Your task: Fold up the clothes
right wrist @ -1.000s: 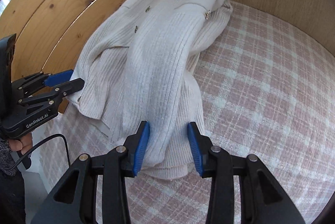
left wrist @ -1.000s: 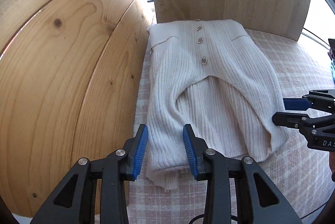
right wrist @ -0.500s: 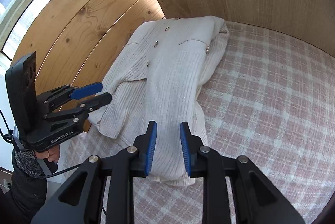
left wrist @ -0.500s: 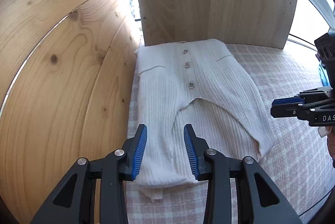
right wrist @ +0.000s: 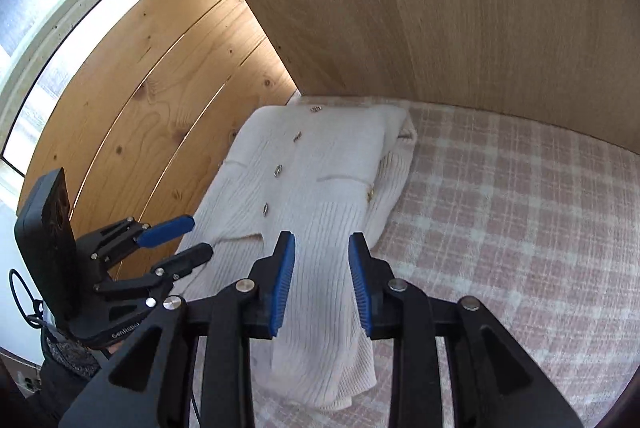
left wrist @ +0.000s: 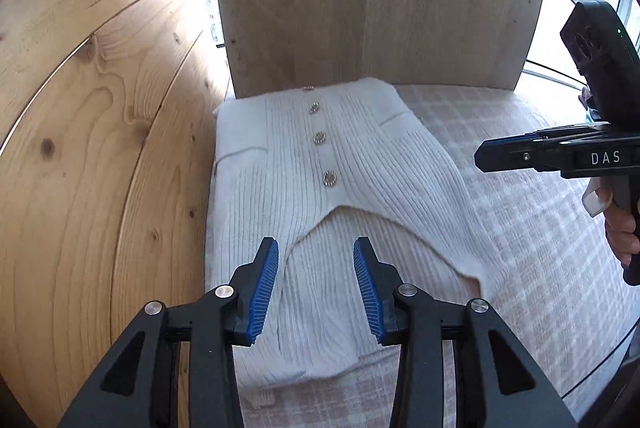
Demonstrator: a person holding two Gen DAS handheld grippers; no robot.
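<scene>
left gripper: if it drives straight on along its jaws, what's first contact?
Most likely the cream cardigan. The left gripper points down at it, jaws open with nothing between them, aimed near where the folded sleeves meet below the bottom button. The checked cloth lies underneath. How far above it hovers is unclear.

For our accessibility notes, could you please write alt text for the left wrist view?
A cream ribbed cardigan lies buttoned, sleeves folded in, on a pink checked cloth beside wooden boards. The left tongs hover open above it; the right tongs enter from the right.
</scene>
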